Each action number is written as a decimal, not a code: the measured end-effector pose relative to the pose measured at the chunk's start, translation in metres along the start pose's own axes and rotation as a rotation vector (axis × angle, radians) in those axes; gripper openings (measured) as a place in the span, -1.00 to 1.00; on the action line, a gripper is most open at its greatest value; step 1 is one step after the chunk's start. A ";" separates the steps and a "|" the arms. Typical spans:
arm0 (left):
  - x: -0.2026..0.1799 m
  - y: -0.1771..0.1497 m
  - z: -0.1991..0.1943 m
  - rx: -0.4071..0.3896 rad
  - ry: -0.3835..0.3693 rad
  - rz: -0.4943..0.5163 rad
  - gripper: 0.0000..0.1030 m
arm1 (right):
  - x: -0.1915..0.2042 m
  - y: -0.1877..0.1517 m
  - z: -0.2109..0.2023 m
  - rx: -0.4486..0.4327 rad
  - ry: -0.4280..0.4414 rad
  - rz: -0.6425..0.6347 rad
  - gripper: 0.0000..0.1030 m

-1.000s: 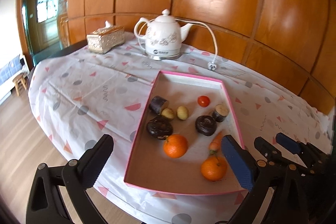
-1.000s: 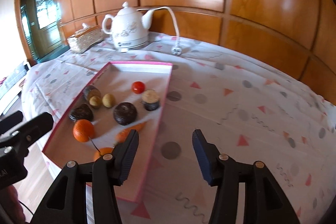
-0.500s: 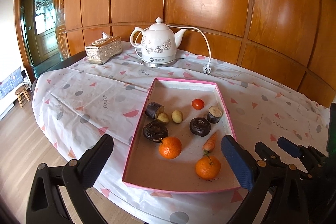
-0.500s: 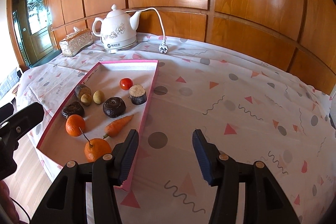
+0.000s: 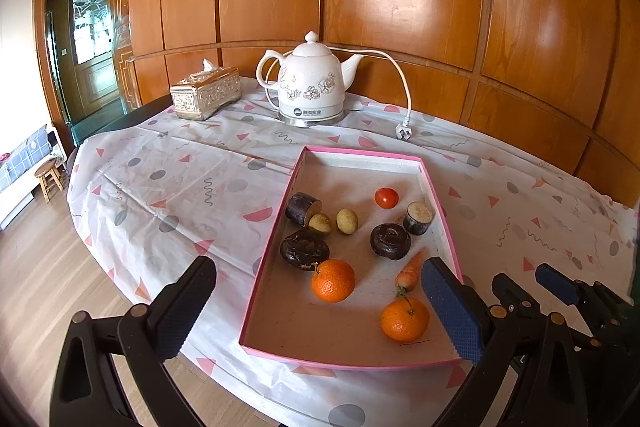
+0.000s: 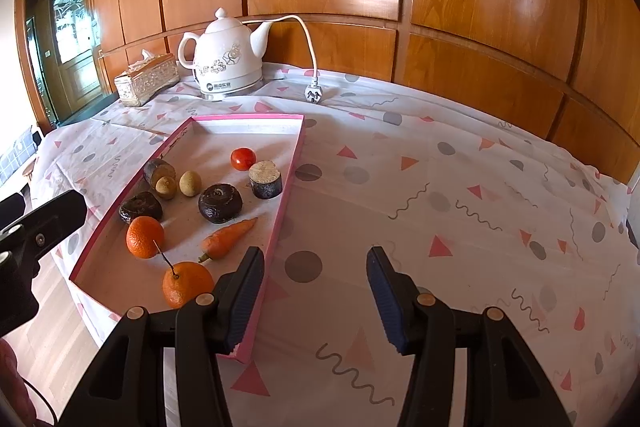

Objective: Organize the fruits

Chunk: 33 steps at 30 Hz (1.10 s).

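Note:
A shallow pink-rimmed tray (image 5: 360,151) lies on the patterned tablecloth. It holds two oranges (image 5: 333,279) (image 5: 405,319), a carrot (image 5: 408,273), a tomato (image 5: 386,197), two dark round pieces (image 5: 390,241), two purple-skinned cut stubs (image 5: 302,207) and two small yellowish fruits (image 5: 347,221). My left gripper (image 5: 318,311) hovers open over the tray's near end, with nothing between its fingers. In the right wrist view my right gripper (image 6: 316,297) is open over bare cloth just right of the tray (image 6: 248,116), its left finger (image 6: 244,299) above the tray's near corner.
At the back stand a white electric kettle (image 5: 310,87) with its cord and loose plug (image 5: 403,131), and an ornate tissue box (image 5: 206,91). A wood-panelled wall runs behind the table. The table edge and wooden floor lie to the left, with a small stool (image 5: 48,177).
Both views have steadied and levelled a little. Both grippers stay open, and nothing in the tray has shifted.

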<state>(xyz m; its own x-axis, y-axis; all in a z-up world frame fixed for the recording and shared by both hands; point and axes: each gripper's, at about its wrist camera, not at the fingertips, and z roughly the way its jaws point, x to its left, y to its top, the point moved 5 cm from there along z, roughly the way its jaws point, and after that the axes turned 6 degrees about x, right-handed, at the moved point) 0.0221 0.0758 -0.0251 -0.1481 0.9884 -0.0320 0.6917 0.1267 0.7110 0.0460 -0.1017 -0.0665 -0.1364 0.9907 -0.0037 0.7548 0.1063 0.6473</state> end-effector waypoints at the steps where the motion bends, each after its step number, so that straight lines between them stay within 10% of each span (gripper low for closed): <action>1: 0.000 0.000 0.001 0.003 -0.001 -0.002 0.99 | 0.000 0.000 0.000 -0.001 0.000 -0.001 0.05; 33: 0.001 0.000 0.001 -0.010 0.002 0.013 0.99 | 0.006 0.000 0.002 0.003 0.001 -0.022 0.05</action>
<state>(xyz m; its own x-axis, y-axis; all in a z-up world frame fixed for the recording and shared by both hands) 0.0223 0.0765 -0.0260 -0.1401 0.9899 -0.0212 0.6869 0.1126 0.7180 0.0463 -0.0958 -0.0681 -0.1535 0.9880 -0.0171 0.7534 0.1282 0.6449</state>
